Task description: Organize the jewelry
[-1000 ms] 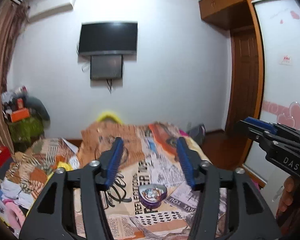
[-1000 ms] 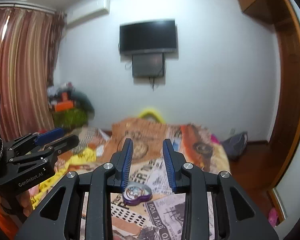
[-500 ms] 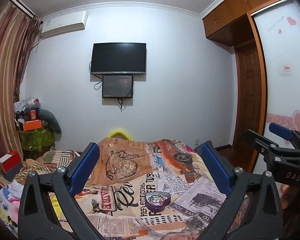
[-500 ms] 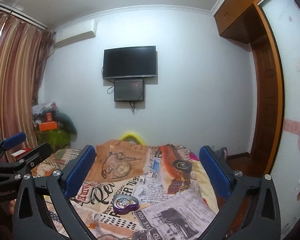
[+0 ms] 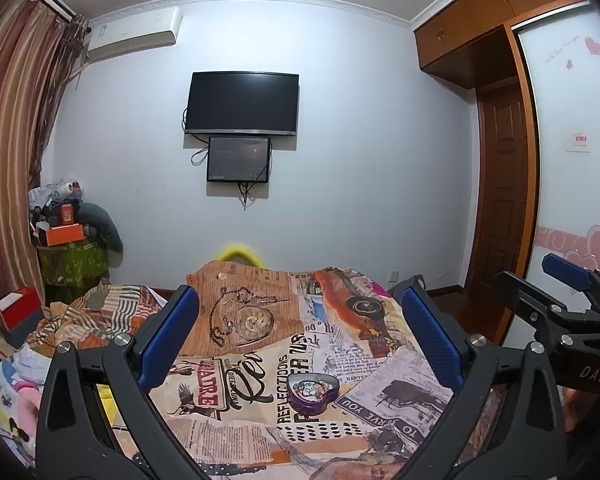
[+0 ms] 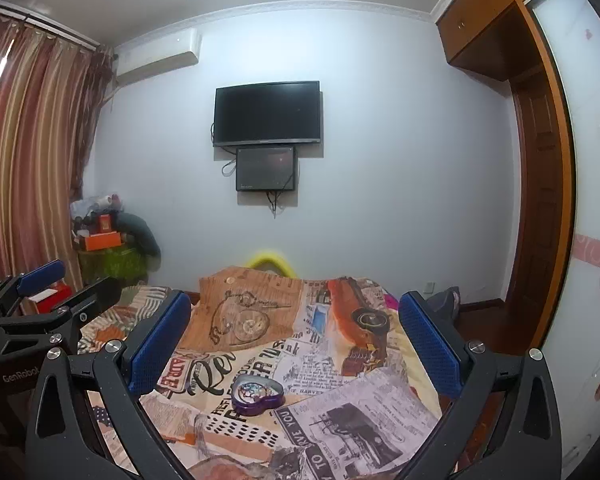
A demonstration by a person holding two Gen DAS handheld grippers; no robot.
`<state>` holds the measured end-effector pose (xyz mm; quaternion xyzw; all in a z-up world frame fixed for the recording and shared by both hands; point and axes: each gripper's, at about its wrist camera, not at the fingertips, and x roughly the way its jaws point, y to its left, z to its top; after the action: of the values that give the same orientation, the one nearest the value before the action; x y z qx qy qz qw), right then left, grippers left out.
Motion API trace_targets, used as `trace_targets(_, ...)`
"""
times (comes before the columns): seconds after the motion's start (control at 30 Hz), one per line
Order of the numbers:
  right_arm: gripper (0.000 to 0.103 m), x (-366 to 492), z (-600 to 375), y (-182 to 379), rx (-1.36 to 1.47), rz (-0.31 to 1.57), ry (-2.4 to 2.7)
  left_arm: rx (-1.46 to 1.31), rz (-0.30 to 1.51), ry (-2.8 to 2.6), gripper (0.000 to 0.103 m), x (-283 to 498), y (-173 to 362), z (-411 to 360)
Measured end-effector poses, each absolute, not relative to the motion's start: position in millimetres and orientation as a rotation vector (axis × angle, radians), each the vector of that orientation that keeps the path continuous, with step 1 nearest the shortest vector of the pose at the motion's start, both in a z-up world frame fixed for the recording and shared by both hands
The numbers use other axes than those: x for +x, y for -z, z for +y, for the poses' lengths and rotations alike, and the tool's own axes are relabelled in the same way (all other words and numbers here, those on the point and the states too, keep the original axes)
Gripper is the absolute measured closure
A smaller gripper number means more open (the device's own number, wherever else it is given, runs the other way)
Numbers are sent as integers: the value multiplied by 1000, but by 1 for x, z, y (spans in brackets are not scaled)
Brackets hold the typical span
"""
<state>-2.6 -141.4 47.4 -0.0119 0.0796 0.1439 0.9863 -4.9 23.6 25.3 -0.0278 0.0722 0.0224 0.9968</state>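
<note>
L gripper (image 5: 300, 332) and R gripper (image 6: 294, 334): fingers had just been opening, stood spread wide, nothing held or between them. Heart-shaped jewelry tin (image 5: 313, 392), purple, lid off, trinkets inside, sat on bed (image 5: 380, 384) ahead of and below fingertips, w/in the gap in both views, untouched.

Both grippers hover side by side over the bed (image 5: 380, 364), pointing along it and slightly downward. The left gripper (image 5: 300, 332) has just opened its 2 blue-padded jaws wide, with nothing between them. The right gripper (image 6: 296, 332) has likewise just spread its 2 jaws fully and grips nothing. A fingertip (image 5: 572, 412) shows under the right gripper's body.
</note>
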Motion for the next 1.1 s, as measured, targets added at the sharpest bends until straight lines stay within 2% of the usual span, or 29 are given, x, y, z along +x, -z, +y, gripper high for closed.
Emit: trace_targets(1.1,0,2,-145,-48,-12,205,-289,-59,171,-64,1,3,-20,23)
